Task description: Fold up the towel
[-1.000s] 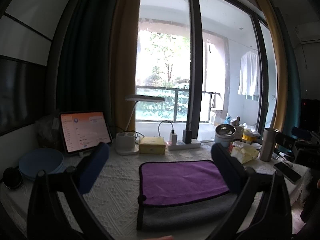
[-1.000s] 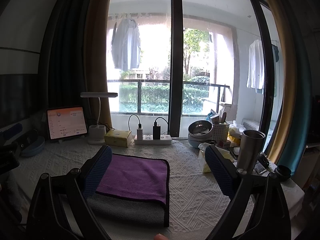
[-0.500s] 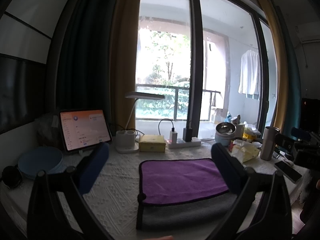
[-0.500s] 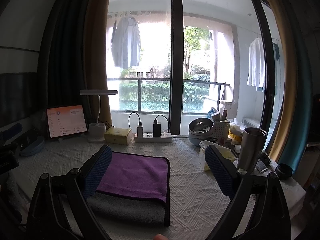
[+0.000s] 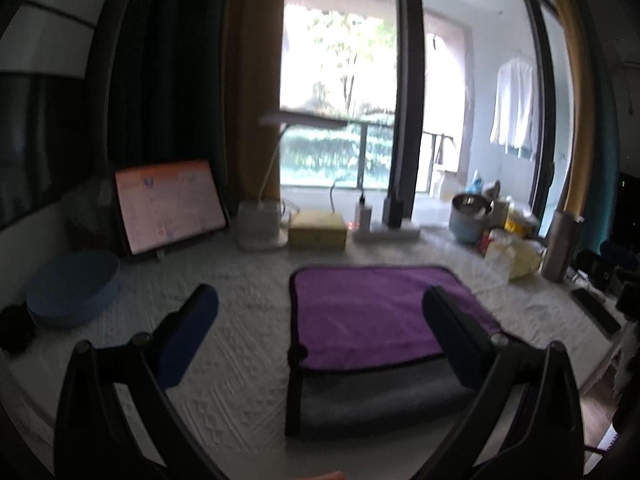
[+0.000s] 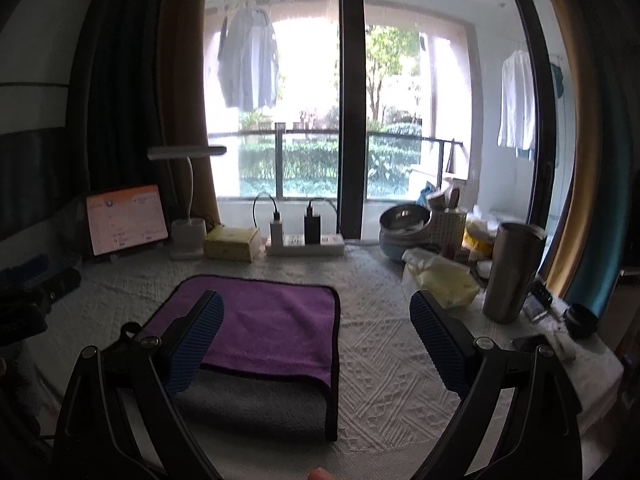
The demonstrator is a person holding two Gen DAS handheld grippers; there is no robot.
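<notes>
The towel [image 5: 372,312], purple layer folded over grey, lies flat near the table's [image 6: 384,344] front edge, long axis left-right. Left gripper [image 5: 316,320] and right gripper [image 6: 316,320] hover wide open, empty, equally near, the towel lying between them.

Left claw [image 5: 320,322]: fingers spread wide, nothing between them, held level. Right claw [image 6: 316,324]: fingers likewise spread wide, empty, held level.

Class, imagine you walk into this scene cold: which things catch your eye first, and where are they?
The purple and grey towel lies folded mid-table on the white cloth. Behind it, the bright balcony window fills the back wall. At the far left, a lit tablet stands propped beside a desk lamp.
</notes>
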